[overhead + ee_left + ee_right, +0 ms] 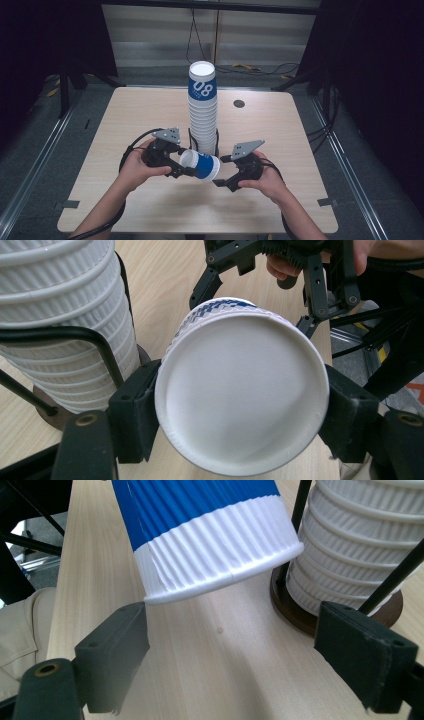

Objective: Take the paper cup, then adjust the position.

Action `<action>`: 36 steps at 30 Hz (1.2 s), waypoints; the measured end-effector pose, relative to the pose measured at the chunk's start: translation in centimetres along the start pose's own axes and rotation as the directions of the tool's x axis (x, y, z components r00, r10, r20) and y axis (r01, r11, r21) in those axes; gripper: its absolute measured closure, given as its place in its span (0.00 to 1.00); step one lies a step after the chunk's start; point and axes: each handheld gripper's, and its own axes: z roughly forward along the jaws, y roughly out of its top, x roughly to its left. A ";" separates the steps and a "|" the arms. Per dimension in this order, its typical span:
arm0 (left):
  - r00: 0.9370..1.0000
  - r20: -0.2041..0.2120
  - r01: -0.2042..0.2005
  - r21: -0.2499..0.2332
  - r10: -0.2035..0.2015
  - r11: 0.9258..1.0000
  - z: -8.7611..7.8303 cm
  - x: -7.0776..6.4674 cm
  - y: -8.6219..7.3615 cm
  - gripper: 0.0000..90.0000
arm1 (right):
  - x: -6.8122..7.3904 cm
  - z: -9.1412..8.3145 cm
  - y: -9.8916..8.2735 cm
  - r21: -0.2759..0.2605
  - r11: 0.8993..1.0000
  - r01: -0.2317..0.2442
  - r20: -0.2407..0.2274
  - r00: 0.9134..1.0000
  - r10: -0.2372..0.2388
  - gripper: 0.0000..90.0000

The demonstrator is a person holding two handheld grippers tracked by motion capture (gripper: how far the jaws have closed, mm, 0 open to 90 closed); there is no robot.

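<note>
left gripper (pixel 184 169) is clamped on one paper cup (pixel 201 165), pinched across its base so it lies sideways just above the table (pixel 125 200), rim toward the right gripper (pixel 220 172). likely a handover. behind them, one tall stack of cups (pixel 202 117) stands in a wire holder (pixel 75 335), which keeps it upright. right gripper's jaws stand apart, nothing between the pads (pixel 117 645), just short of the rim. count: one loose cup, one stack, two grippers.
</note>
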 end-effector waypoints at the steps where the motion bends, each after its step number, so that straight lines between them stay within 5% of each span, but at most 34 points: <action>1: 1.000 0.001 -0.001 0.000 0.001 1.000 0.0 0.0 0.0 0.32 | 0.0 0.0 0.1 0.002 1.000 0.001 0.002 1.000 -0.001 0.15; 36: 1.000 -0.013 0.018 -0.021 -0.018 1.000 -0.5 0.4 -0.1 0.32 | 0.3 -0.1 -0.5 -0.056 0.998 -0.016 -0.016 1.000 0.015 0.15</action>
